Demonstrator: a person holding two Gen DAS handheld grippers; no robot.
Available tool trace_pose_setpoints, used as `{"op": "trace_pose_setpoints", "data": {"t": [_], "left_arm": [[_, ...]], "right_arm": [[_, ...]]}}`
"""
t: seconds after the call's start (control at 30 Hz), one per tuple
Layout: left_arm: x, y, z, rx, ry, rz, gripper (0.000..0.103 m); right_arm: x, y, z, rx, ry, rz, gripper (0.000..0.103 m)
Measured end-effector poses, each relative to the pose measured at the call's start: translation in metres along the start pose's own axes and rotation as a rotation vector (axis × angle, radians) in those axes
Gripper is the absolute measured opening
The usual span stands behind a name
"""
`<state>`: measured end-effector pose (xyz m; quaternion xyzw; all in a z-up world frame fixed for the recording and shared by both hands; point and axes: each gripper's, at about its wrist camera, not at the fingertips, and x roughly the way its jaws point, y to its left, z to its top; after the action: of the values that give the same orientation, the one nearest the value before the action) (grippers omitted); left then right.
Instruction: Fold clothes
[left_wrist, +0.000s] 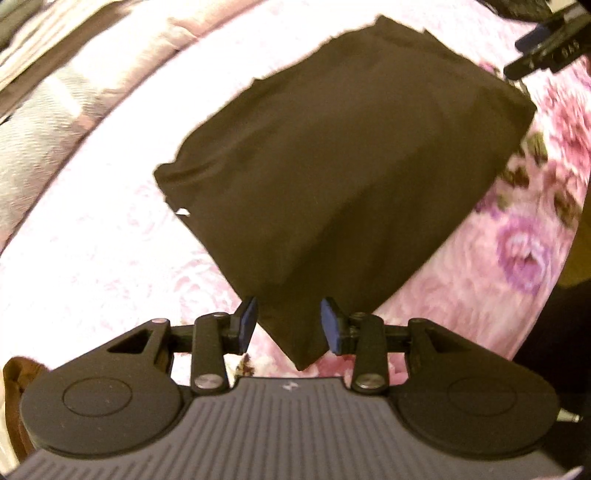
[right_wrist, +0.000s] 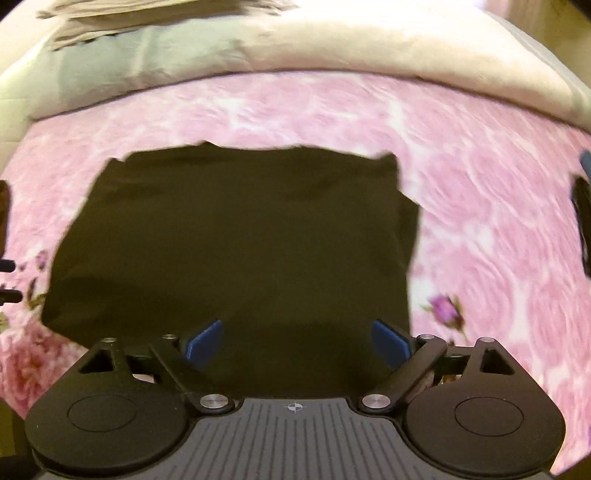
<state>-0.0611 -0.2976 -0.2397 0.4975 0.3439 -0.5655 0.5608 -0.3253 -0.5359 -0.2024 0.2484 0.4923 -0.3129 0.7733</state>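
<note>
A dark brown garment (left_wrist: 332, 166) lies folded into a flat, roughly square shape on a pink floral bedspread (left_wrist: 92, 258). My left gripper (left_wrist: 290, 325) hangs above the garment's near corner. Its blue pads (left_wrist: 248, 325) stand apart and do not press the cloth, so it is open. In the right wrist view the same garment (right_wrist: 240, 240) fills the middle. My right gripper (right_wrist: 298, 343) is held wide open over its near edge with nothing pinched. In the left wrist view the right gripper (left_wrist: 550, 40) shows at the top right, beyond the garment's far corner.
Rolled beige and grey bedding (right_wrist: 332, 48) lies along the far side of the bedspread (right_wrist: 480, 203). A striped blanket (left_wrist: 55, 110) runs along the upper left. A brown object (left_wrist: 14, 387) sits at the lower left edge. A dark shape (right_wrist: 581, 221) shows at the right edge.
</note>
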Motion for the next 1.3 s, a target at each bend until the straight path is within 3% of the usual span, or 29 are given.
{"op": "trace_pose_setpoints", "data": {"t": [0.17, 0.37, 0.47, 0.6, 0.7, 1.17, 1.3], "left_arm": [[-0.017, 0.010, -0.007, -0.066, -0.026, 0.014, 0.048], [-0.025, 0.030, -0.023, -0.026, -0.097, -0.019, 0.052], [-0.032, 0.042, -0.037, 0.024, -0.133, -0.058, 0.064], [-0.044, 0.059, -0.052, 0.100, -0.194, -0.037, 0.085], [-0.050, 0.070, -0.059, 0.112, -0.202, -0.034, 0.093], [-0.053, 0.085, -0.070, 0.103, -0.176, -0.030, 0.098], [-0.051, 0.086, -0.070, 0.144, -0.200, -0.027, 0.099]], "right_arm": [[-0.008, 0.020, 0.008, -0.008, -0.008, 0.021, 0.090], [-0.025, 0.056, 0.002, 0.138, 0.031, -0.053, 0.090], [-0.040, 0.084, 0.002, 0.199, 0.041, -0.108, 0.090], [-0.055, 0.122, 0.002, 0.238, 0.025, -0.146, 0.090], [-0.060, 0.145, 0.004, 0.253, 0.017, -0.154, 0.090], [-0.054, 0.172, 0.008, 0.221, 0.019, -0.142, 0.090], [-0.051, 0.181, 0.006, 0.169, 0.004, -0.132, 0.090]]}}
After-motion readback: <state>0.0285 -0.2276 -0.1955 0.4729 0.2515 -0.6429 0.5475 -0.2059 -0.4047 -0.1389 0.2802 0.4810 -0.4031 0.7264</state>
